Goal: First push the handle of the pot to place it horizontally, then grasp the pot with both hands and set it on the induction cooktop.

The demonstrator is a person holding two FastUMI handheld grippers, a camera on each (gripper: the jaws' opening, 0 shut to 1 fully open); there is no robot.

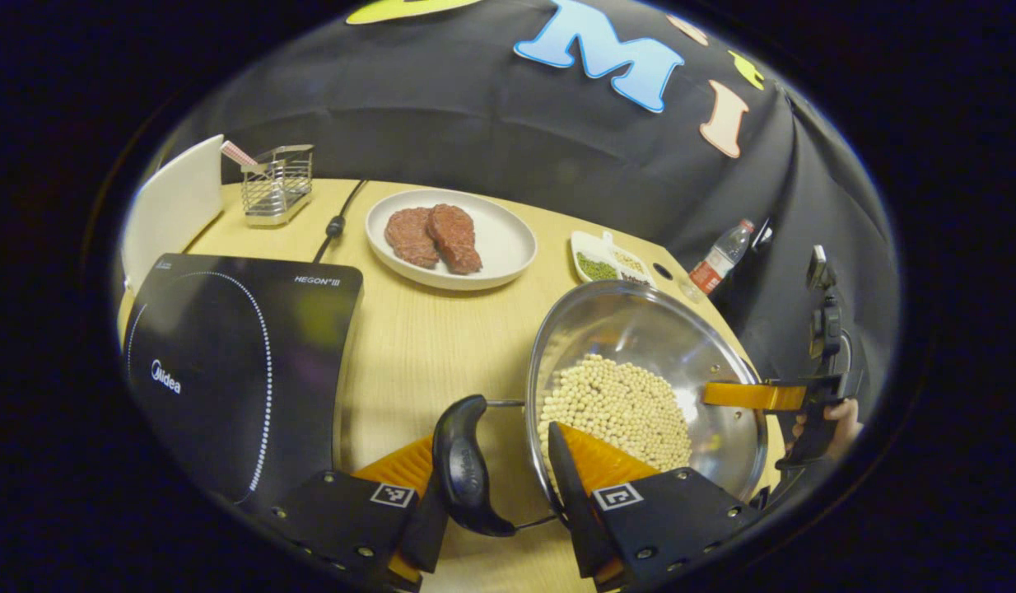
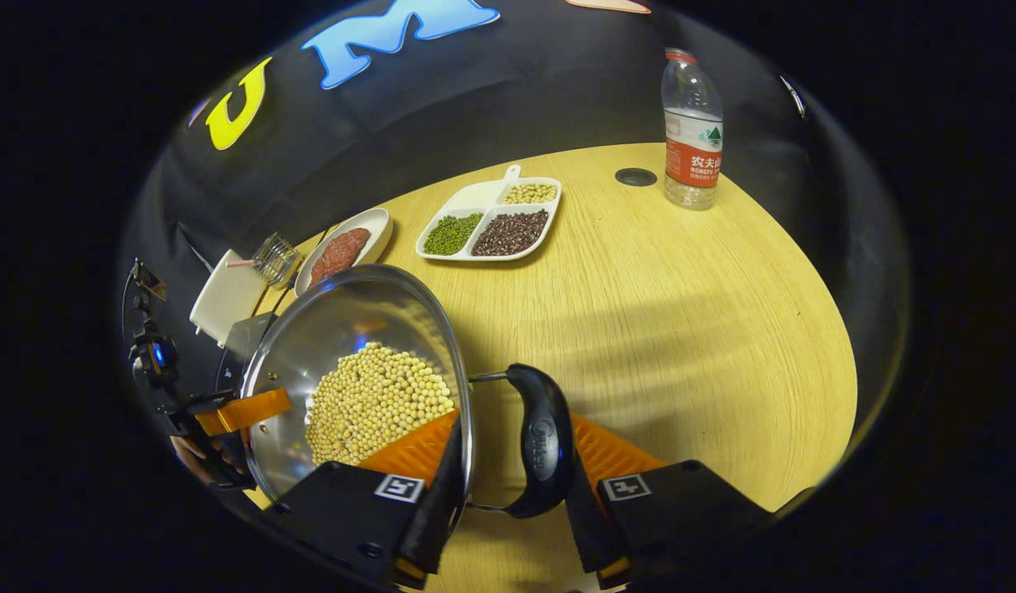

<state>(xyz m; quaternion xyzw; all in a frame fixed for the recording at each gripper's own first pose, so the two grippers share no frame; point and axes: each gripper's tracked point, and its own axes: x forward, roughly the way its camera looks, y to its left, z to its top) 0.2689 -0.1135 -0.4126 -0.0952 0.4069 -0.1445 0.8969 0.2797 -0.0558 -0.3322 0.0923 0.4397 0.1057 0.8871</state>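
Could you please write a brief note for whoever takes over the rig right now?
Left tongs: fingers straddle the pot's left handle, one outside it, one inside the rim; whether they squeeze yet cannot be told.
Right tongs: same, around the right handle.
The pot, holding soybeans, is over the table beside the induction cooktop, not on it.
Done: both handles look horizontal and both tongs are in place.
Left: confirm both grips, lift evenly and set the pot on the cooktop.
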